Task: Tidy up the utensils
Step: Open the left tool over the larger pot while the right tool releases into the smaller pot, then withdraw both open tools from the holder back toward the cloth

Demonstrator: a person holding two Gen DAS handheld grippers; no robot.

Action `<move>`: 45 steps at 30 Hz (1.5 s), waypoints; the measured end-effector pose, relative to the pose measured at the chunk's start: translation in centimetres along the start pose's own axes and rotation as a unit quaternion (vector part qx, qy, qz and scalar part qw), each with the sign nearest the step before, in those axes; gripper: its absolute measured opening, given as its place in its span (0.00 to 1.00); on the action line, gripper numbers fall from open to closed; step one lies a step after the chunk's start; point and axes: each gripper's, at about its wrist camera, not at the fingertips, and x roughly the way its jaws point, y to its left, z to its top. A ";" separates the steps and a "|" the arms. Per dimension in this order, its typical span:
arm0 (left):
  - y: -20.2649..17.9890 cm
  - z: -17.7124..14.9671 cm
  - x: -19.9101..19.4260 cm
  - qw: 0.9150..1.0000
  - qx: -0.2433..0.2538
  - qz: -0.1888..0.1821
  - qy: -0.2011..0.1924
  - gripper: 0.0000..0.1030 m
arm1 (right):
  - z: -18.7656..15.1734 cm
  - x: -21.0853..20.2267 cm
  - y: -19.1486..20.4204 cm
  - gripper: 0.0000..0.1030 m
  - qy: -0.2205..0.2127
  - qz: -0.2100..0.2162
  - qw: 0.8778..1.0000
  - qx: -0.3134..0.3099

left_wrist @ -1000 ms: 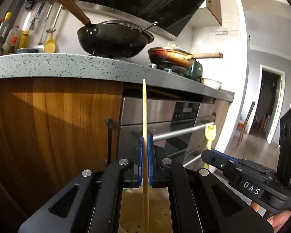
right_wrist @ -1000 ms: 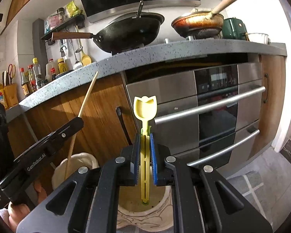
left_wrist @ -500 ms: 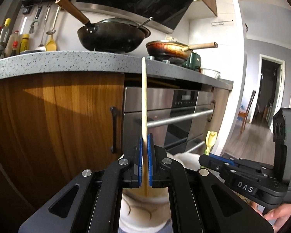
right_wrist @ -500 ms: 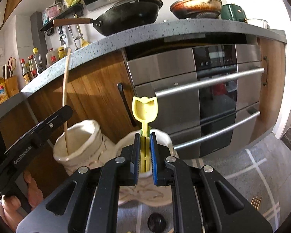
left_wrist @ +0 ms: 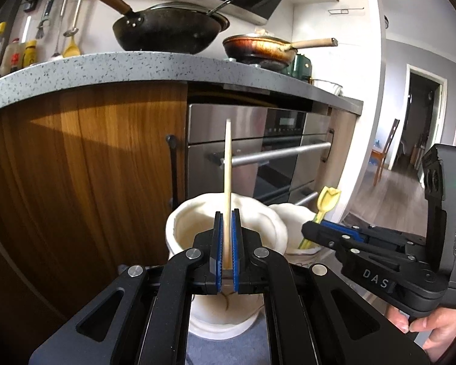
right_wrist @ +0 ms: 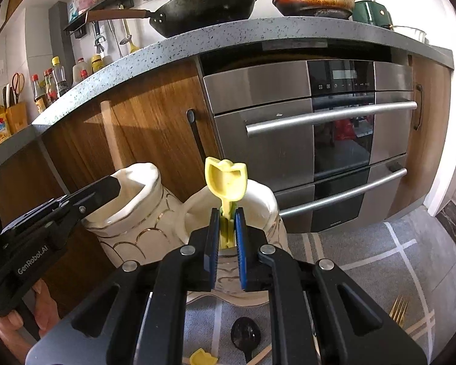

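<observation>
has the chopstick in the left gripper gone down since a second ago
Yes. The chopstick tip stood level with the countertop edge; now it sits well below, against the oven front, over the vase.

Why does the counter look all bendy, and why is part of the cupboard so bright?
Left wrist view: the fisheye lens curves the counter, the corners go black, and sun cuts a bright patch across the cupboard. Right wrist view: same curved counter, sunlit cupboard, glare on the oven.

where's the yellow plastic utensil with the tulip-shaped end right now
In the right wrist view the yellow plastic tulip-ended utensil stands upright, clamped in the right gripper over the right-hand cream ceramic holder, in front of the steel oven.
</observation>
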 end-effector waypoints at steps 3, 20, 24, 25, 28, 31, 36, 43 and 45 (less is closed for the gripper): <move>0.4 0.0 -0.1 1.000 -0.009 -0.004 0.002 0.06 | 0.0 0.0 0.1 0.11 0.001 -0.001 1.000 -0.005; 0.7 0.9 -2.8 0.999 -0.029 0.018 -0.038 0.70 | 0.7 -2.5 -0.5 0.67 -0.024 -0.006 1.000 0.003; 0.0 1.1 -3.9 0.998 -0.013 0.032 -0.044 0.80 | 0.7 -4.2 -0.7 0.86 -0.038 -0.009 0.999 -0.004; -0.2 1.1 -4.1 0.998 -0.011 0.034 -0.044 0.82 | 0.7 -4.6 -0.8 0.89 -0.040 -0.009 0.999 -0.004; -0.6 0.9 -5.1 0.998 -0.009 0.034 -0.051 0.92 | 0.4 -6.0 -1.3 0.95 -0.049 -0.021 0.999 -0.004; -0.9 0.6 -6.0 0.998 -0.006 0.030 -0.050 0.94 | -0.2 -7.5 -1.9 0.95 -0.057 -0.040 0.998 -0.010; -1.1 -0.4 -6.9 0.999 -0.014 0.028 -0.033 0.95 | -1.7 -9.6 -3.2 0.95 -0.057 -0.065 0.996 -0.025; -1.6 -3.7 -6.8 0.999 -0.011 0.044 0.016 0.95 | -5.2 -11.0 -6.1 0.95 -0.019 -0.098 0.995 -0.011; -1.6 -4.7 -6.5 0.998 -0.016 0.039 0.036 0.95 | -6.4 -11.0 -6.7 0.95 -0.008 -0.109 0.994 -0.009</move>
